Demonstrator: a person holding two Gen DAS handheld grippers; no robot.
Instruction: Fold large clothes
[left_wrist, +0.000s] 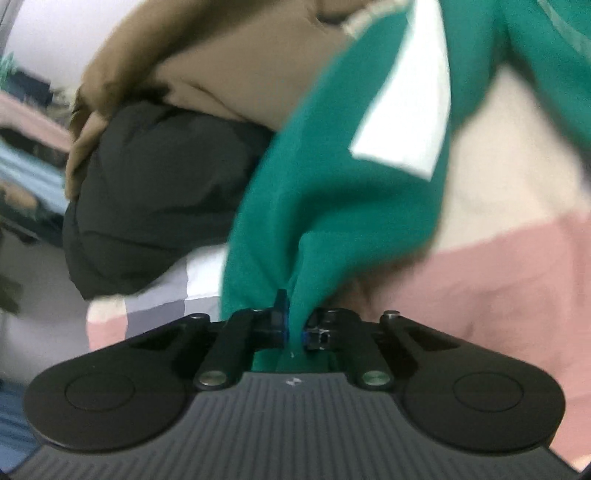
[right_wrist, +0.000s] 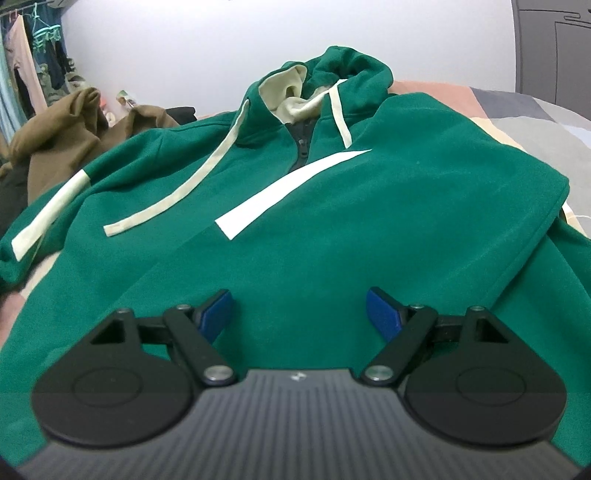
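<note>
The green hoodie (right_wrist: 317, 229) lies front-up on the patchwork bedspread (left_wrist: 498, 288), filling the middle of the right wrist view, hood at upper centre. Its right-hand edge folds over near the grey patch at the frame's right; its left sleeve reaches the left border. The right gripper (right_wrist: 299, 314) hangs over the lower body, jaws wide apart with nothing between them. The left gripper (left_wrist: 293, 326) is clamped on a bunched green edge. A brown garment (right_wrist: 62, 147) and a black garment (left_wrist: 159, 192) crowd the left.
</note>
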